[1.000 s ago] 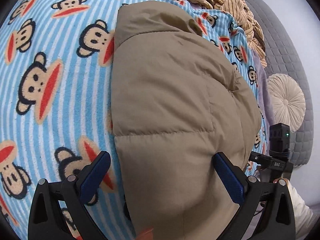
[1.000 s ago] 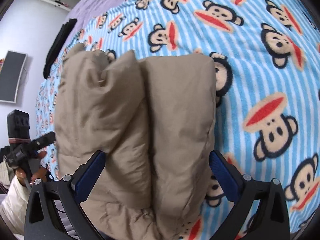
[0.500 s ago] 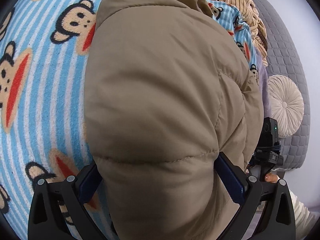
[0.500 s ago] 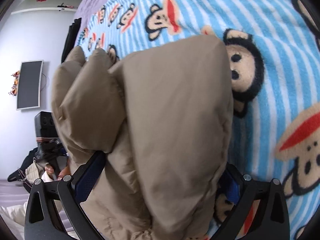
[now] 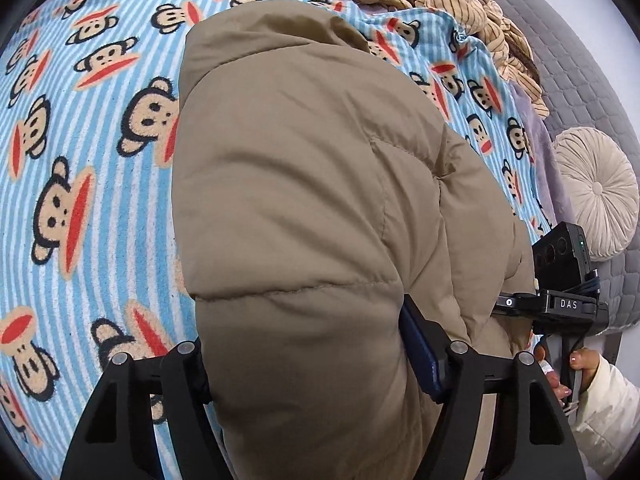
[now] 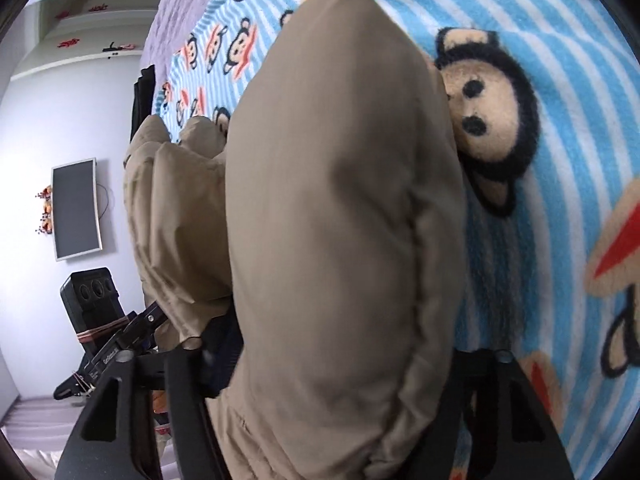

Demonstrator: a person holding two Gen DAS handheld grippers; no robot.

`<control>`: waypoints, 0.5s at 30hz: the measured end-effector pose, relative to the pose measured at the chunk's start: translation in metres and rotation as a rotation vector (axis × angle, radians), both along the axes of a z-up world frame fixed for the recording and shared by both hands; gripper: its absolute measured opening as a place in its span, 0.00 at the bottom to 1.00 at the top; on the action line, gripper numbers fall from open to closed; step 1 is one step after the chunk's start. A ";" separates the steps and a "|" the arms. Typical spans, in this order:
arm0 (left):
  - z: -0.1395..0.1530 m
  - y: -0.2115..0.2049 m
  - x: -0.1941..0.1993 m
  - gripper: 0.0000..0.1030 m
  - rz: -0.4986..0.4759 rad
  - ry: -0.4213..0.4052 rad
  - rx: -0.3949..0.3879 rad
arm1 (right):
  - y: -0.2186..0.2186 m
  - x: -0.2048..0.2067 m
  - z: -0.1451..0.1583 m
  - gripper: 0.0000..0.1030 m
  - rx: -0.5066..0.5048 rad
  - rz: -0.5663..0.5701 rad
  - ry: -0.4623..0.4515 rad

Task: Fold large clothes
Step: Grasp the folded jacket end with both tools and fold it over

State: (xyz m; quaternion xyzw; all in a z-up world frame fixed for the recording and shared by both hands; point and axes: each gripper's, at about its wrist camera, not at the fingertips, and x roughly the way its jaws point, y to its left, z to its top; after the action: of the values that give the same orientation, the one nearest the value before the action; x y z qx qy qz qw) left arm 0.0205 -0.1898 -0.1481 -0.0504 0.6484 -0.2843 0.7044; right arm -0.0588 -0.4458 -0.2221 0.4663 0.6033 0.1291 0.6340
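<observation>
Our left gripper (image 5: 308,364) and right gripper (image 6: 340,364) have just closed, each grasping the near edge of the puffy tan quilted jacket (image 5: 304,200) on the striped monkey-print blanket (image 5: 100,208).

The puffy jacket (image 5: 304,208) fills the middle of the blanket (image 5: 100,184); its left side lies bare, striped clothes (image 5: 452,4) crowd the far edge.

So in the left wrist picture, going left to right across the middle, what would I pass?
Monkey-print blanket → puffy tan jacket → round pleated cushion, which leans on the grey quilted headboard.
</observation>
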 end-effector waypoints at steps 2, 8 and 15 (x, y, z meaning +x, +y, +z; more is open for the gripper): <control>0.007 0.009 -0.005 0.70 -0.002 -0.008 -0.003 | 0.001 0.000 0.005 0.53 0.009 0.000 -0.009; 0.033 0.023 -0.005 0.70 0.016 -0.054 -0.032 | 0.007 0.008 0.011 0.52 0.071 -0.015 -0.044; 0.047 0.068 0.014 0.70 0.060 -0.068 -0.052 | 0.035 0.031 0.023 0.52 0.058 0.010 -0.091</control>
State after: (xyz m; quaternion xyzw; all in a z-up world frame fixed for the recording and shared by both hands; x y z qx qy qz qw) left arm 0.0343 -0.1220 -0.1013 -0.0784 0.6145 -0.2814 0.7328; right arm -0.0276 -0.4108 -0.1990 0.4753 0.5723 0.1708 0.6461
